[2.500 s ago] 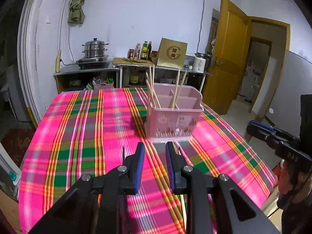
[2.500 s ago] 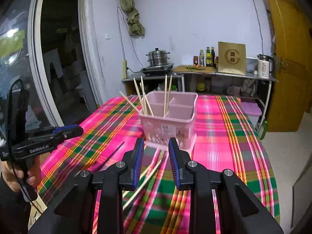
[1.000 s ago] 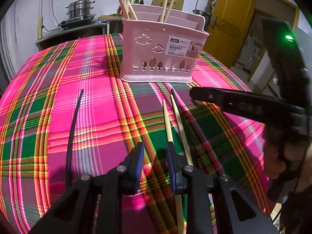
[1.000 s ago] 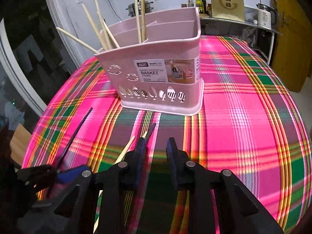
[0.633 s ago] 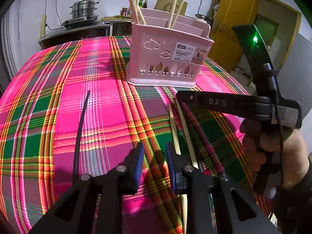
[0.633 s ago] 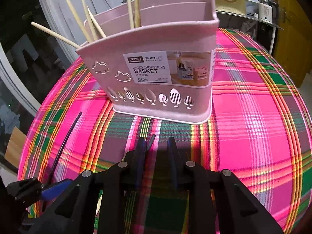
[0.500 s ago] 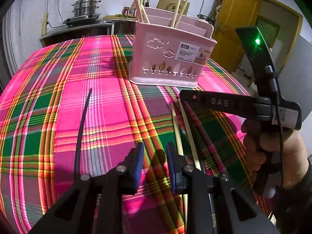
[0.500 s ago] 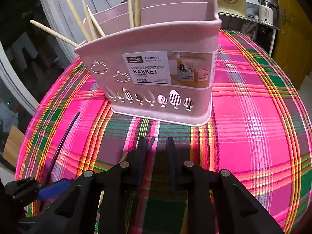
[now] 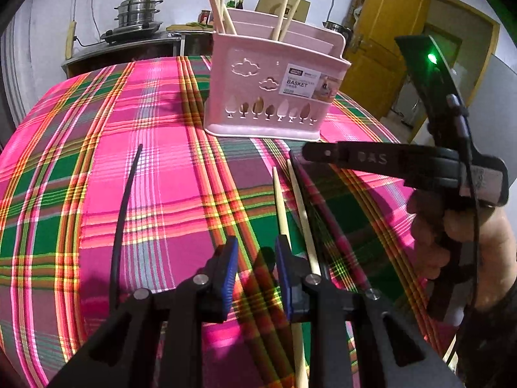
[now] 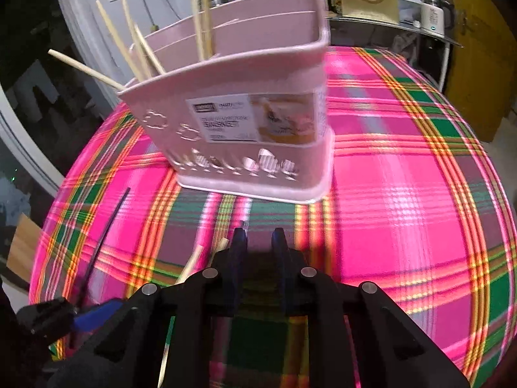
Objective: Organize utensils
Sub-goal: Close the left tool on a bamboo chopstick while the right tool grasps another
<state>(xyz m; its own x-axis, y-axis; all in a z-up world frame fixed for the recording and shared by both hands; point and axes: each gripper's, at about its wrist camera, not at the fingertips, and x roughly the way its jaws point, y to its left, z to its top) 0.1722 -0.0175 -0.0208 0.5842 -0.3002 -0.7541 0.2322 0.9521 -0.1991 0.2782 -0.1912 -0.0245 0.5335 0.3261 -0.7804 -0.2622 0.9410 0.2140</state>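
Two hand-held tools work a plaid-covered worktop (image 9: pixel 155 168) where loose chopsticks wait to join those standing in the pink basket (image 9: pixel 274 97). The right tool (image 10: pixel 258 239) reaches in low, angled steeply down, its jaws having just been closing; a dark chopstick (image 9: pixel 299 174) lies at its tips, though blur hides whether the pads press on it. The basket sits just ahead of that tool. The left tool (image 9: pixel 255 258) hovers at a similar downward tilt, jaws narrowly parted and empty, two pale chopsticks (image 9: pixel 281 207) just right of its tips, a black chopstick (image 9: pixel 124 207) off to its left. For a clean pick, the right tool likely needs to centre the thin stick between its pads, squeeze fully before lifting, and keep it from rolling on the cloth
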